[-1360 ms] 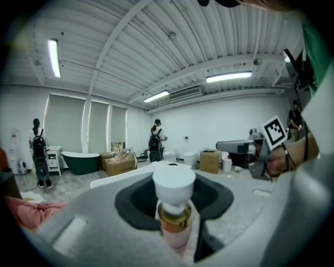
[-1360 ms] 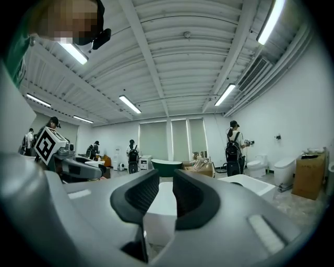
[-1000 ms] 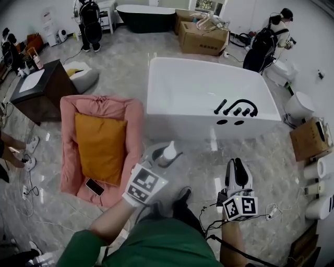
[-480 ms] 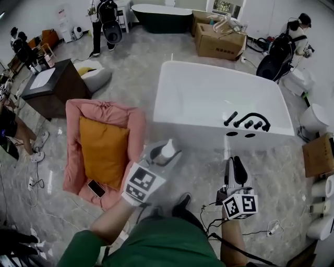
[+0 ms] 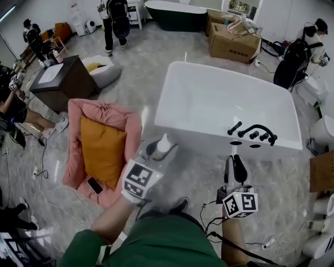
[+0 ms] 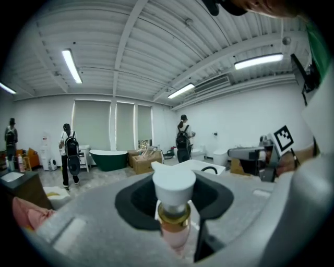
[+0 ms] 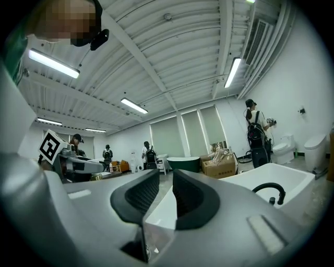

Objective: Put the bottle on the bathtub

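Observation:
My left gripper [image 5: 159, 151] is shut on a pink bottle [image 5: 162, 145] with a white cap and a gold collar, held upright over the floor just short of the bathtub's near left corner. In the left gripper view the bottle [image 6: 174, 208] stands between the dark pads [image 6: 136, 201]. The white bathtub [image 5: 198, 99] lies ahead, with a black tap set [image 5: 253, 131] on its near right rim. My right gripper [image 5: 236, 168] hangs below that tap, its jaws nearly together and empty; in the right gripper view the gripper [image 7: 162, 195] shows only a thin gap.
A pink armchair [image 5: 107, 117] with an orange cushion [image 5: 102, 148] and a phone [image 5: 94, 185] stands at left. A dark desk [image 5: 62, 78] is behind it. A cardboard box [image 5: 233, 43], a dark green tub [image 5: 175, 13] and several people stand further back. Cables trail on the floor.
The view has moved forward: the bathtub sits closer and further right in the frame. The left gripper, with the bottle, has come nearer the tub's corner. The right gripper keeps its pose.

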### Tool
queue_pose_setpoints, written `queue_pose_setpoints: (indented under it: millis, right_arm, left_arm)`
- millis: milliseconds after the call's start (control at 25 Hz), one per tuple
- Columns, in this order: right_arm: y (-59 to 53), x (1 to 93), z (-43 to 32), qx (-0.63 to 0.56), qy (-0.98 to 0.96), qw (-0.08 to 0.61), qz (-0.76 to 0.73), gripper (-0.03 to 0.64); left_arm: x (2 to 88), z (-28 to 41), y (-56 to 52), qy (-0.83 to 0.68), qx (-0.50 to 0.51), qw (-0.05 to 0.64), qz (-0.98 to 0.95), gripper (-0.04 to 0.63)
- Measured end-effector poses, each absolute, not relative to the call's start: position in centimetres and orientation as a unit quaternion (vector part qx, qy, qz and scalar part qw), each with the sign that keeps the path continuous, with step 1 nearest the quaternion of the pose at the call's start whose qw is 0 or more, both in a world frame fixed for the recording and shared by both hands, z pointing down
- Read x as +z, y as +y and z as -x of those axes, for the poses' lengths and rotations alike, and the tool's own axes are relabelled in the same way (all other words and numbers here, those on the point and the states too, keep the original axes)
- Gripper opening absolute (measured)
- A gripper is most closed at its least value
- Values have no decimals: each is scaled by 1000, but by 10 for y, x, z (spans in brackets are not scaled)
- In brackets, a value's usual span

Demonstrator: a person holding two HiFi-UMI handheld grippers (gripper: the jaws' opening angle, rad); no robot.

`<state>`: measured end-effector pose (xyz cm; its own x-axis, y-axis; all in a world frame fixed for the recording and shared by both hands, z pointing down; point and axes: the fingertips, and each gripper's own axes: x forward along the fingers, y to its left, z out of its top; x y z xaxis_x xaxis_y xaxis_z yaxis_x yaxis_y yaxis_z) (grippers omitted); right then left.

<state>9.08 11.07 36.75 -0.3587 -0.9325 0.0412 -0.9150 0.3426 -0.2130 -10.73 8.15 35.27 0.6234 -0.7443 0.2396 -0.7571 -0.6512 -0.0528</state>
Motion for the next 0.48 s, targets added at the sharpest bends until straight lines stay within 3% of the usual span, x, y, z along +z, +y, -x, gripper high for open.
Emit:
queue_pose_setpoints:
  millis: [480]
  right_arm:
    - [63,370,-124,-107,840,43,530,66]
  left_arm:
    - [354,75,38,-453,124,44,-882,149]
